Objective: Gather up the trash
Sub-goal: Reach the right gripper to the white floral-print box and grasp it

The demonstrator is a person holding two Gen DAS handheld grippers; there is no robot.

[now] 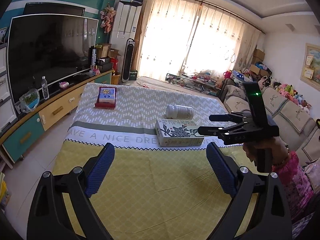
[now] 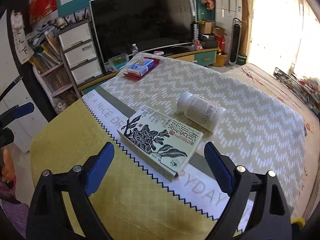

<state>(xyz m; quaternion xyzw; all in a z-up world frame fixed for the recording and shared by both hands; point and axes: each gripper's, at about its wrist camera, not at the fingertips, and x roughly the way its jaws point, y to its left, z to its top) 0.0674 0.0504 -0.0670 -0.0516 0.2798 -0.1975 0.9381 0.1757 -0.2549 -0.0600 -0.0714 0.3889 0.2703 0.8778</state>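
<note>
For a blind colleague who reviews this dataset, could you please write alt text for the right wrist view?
The open right gripper hovers just before a flat flower-printed box on a cloth-covered table. Behind the box a white bottle lies on its side, and a small blue box sits on a red tray near the television.

Our left gripper (image 1: 160,168) is black plastic with two angular arms, each carrying silver round bolt heads and ending in a blue pad (image 1: 101,170) with a fine knurled texture. Our right gripper (image 2: 159,168) is built the same way; at the right of the left wrist frame it (image 1: 204,124) shows a black upright block with a small green light. Below it our right hand (image 1: 260,150) is bare-skinned, with a pink patterned sleeve (image 1: 296,182).
</note>
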